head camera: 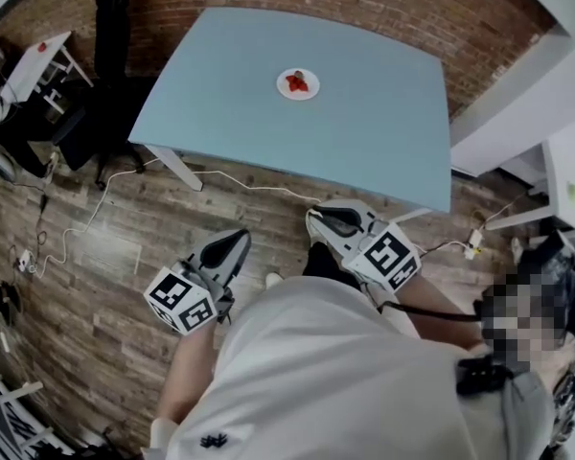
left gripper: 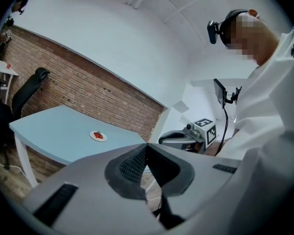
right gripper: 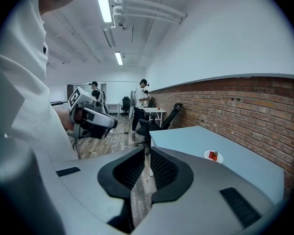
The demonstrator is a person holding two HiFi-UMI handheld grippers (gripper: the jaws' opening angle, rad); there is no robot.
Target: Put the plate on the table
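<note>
**Head view.** The blue table fills the upper middle. The white plate lies flat on it at about 12 o'clock, with red food on it, well clear of every edge. Both grippers hang low over the wooden floor, well apart from the table. The left gripper is at 7 o'clock and the right gripper at 5 o'clock. Both point toward the table and neither carries anything. A black chair stands at 10 o'clock, off the table's left corner. A white cable trails over the floor.

**Left gripper view.** The jaws meet at their tips with nothing between them. The table lies at 9 o'clock from the jaws, with the plate on it near its far edge by the brick wall. The right gripper shows at 2 o'clock beside the person's white sleeve.

**Right gripper view.** The jaws stand together with only a thin slit between the pads, and they clamp nothing. The plate sits on the table at 3 o'clock. The left gripper is at 10 o'clock. Other people stand far off near 12 o'clock.
</note>
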